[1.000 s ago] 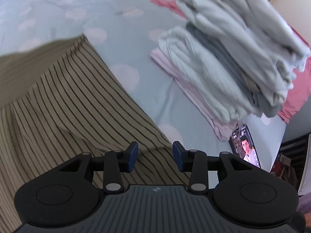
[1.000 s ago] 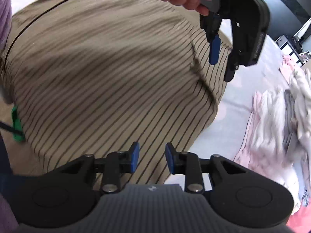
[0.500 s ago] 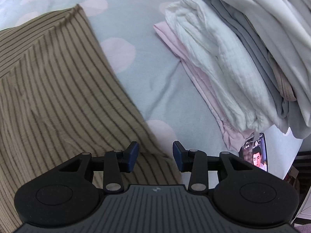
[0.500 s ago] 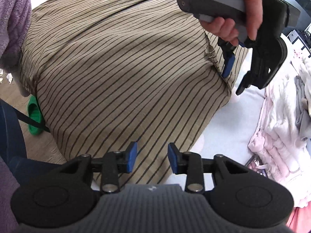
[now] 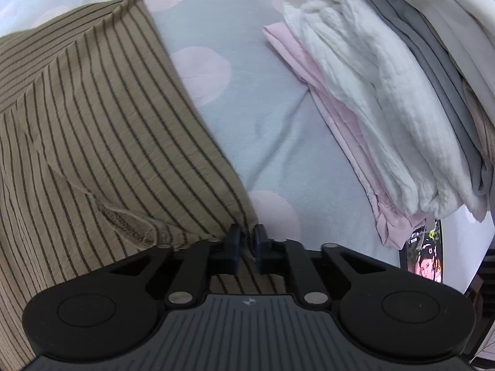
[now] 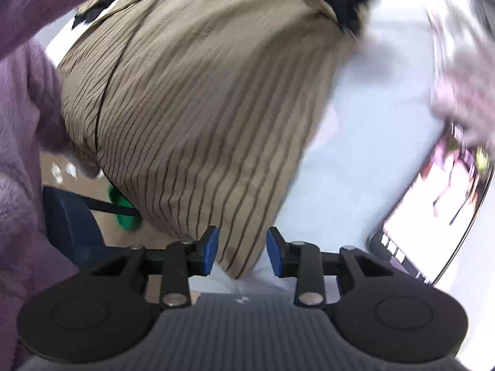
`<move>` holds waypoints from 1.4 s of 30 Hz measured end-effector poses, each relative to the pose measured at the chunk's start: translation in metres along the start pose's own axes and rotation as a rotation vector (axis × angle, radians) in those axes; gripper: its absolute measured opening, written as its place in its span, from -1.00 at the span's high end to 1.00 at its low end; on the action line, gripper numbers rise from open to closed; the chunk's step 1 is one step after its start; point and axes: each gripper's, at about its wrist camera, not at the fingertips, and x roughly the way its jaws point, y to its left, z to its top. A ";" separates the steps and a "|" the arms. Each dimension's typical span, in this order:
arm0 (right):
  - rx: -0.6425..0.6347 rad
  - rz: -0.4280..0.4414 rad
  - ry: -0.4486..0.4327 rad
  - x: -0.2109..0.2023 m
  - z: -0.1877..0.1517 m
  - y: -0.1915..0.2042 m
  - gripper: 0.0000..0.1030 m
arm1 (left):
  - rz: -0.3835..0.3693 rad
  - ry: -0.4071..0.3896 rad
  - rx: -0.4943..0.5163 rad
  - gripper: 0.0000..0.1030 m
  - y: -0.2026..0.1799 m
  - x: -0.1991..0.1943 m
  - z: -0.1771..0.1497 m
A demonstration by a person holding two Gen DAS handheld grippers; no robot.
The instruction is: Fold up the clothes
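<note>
- Striped shirt (image 5: 102,130), tan with dark lines, lies spread over a pale blue spotted bedsheet (image 5: 278,130), its long side edge running diagonally away from the camera on the left hand.
- Left gripper (image 5: 246,241) has its jaws pinched together on the shirt's near corner, where that edge ends.
- Right gripper (image 6: 243,252) hangs over another corner (image 6: 238,266) of the same shirt, blue pads apart and the fabric tip between them, not yet pressed; the view is blurred.
- Both corners sit directly under their tools, so the coming lift likely turns on the right jaws closing first.
- Stack of folded clothes (image 5: 386,99) rests well apart to the right, a phone (image 5: 425,253) at its foot.
</note>
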 end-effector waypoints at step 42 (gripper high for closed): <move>-0.119 0.090 -0.098 -0.020 0.097 0.164 0.95 | -0.459 -0.366 -0.417 0.99 0.250 -0.148 -0.112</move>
